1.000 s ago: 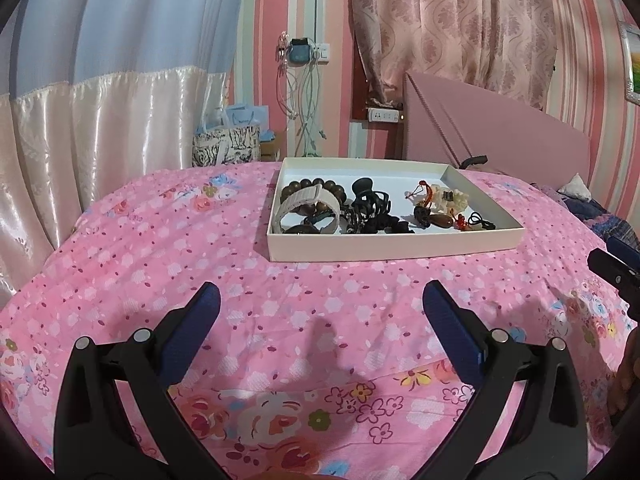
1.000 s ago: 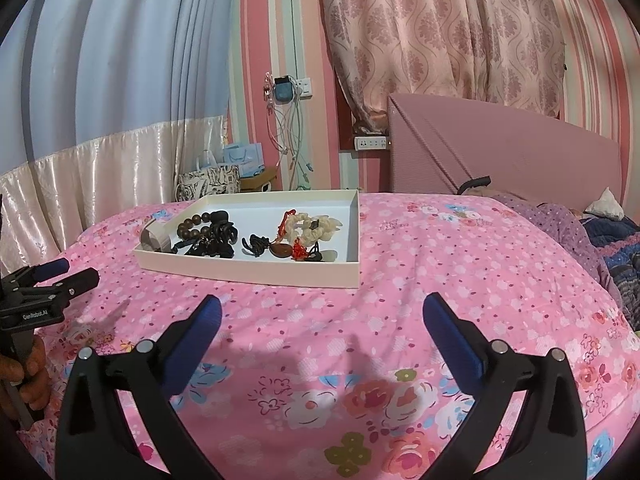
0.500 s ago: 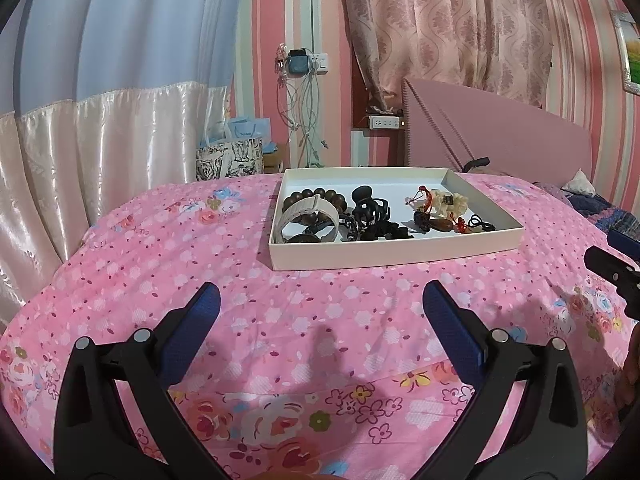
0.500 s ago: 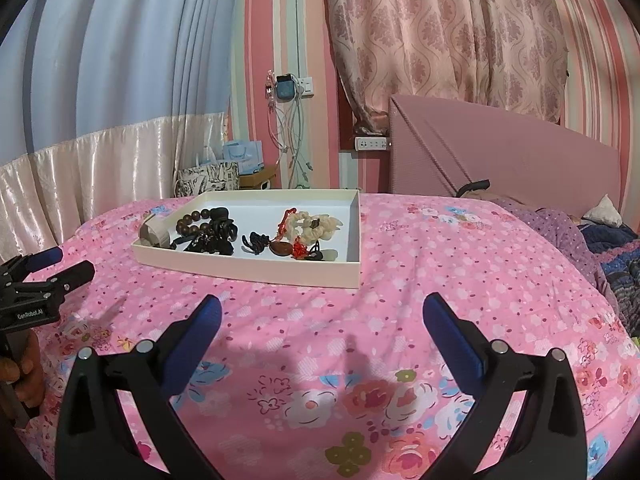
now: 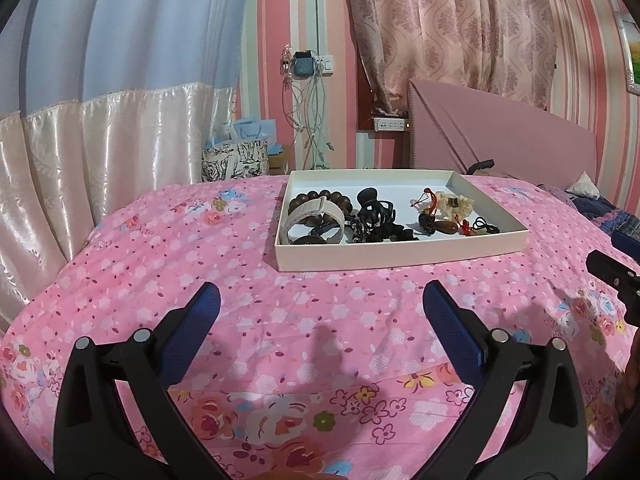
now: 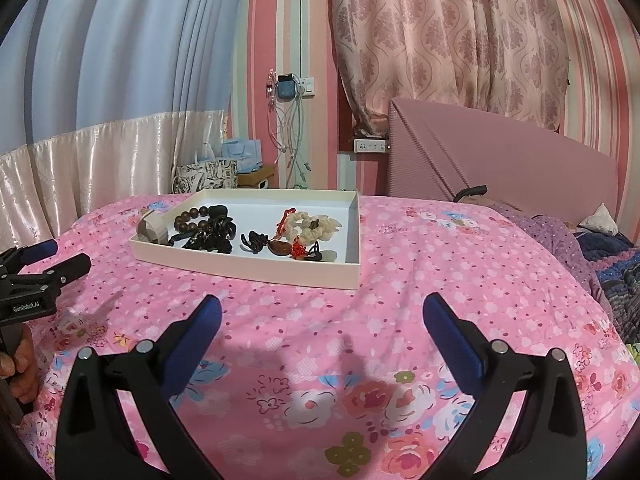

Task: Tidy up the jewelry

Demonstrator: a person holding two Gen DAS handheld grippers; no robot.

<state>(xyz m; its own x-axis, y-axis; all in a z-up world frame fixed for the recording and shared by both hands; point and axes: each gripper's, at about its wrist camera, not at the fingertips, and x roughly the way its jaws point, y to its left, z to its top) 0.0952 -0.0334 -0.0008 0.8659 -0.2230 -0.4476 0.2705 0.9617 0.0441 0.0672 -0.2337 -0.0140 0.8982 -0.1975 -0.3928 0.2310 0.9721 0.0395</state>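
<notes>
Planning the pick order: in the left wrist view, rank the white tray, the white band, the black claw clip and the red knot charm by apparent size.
1. White tray
2. White band
3. Black claw clip, not much smaller than the band
4. Red knot charm
All sit at a similar distance, so this ranking should hold.

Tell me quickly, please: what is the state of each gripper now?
Left gripper: open, holding nothing, above the pink bedspread.
Right gripper: open, holding nothing, short of the white tray.

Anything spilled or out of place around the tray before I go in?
Nothing spilled: all the jewelry sits inside the tray, flat on the bed. It is just jumbled, with the beads, clip and band piled together at its left end.
</notes>
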